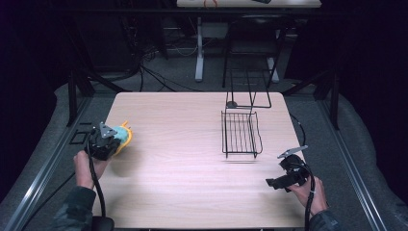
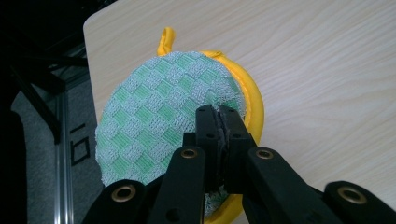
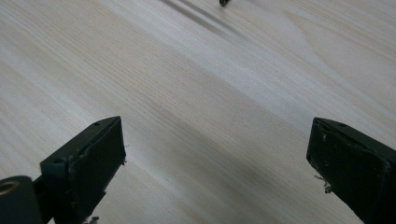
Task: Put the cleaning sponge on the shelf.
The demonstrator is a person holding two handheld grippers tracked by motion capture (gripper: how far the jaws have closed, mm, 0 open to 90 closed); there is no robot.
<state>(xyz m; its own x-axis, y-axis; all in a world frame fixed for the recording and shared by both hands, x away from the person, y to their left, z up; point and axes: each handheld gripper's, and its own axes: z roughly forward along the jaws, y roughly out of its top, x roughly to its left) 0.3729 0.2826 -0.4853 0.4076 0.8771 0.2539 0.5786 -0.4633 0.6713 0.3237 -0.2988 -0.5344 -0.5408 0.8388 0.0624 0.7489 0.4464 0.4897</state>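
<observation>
The left gripper (image 1: 115, 137) sits near the left edge of the wooden table (image 1: 183, 144), and its two black jaws are pinched almost together on a round pot holder (image 2: 163, 116). In the left gripper view the cloth edge is squeezed between the jaw tips, with only a thin sliver of fabric between them. The pot holder spreads out ahead of and to the left of those jaws. Its face is a woven check of pale green and grey-white squares with a nubbly terry texture, and a bright yellow binding (image 2: 252, 100) runs round the rim. A small yellow hanging loop (image 2: 166, 39) sticks up at the far side, away from the jaws. The pad looks lifted on the gripped side, tilted rather than lying flat, though how much of it rests on the table is hard to tell.

The right gripper (image 1: 275, 183) is well apart from it, near the right front of the table, held in the person's right hand (image 1: 308, 192). In the right gripper view its jaws stand wide apart with nothing between them, bare wood beneath. A black wire rack (image 1: 240, 132) stands beyond the right gripper, toward the far side.
</observation>
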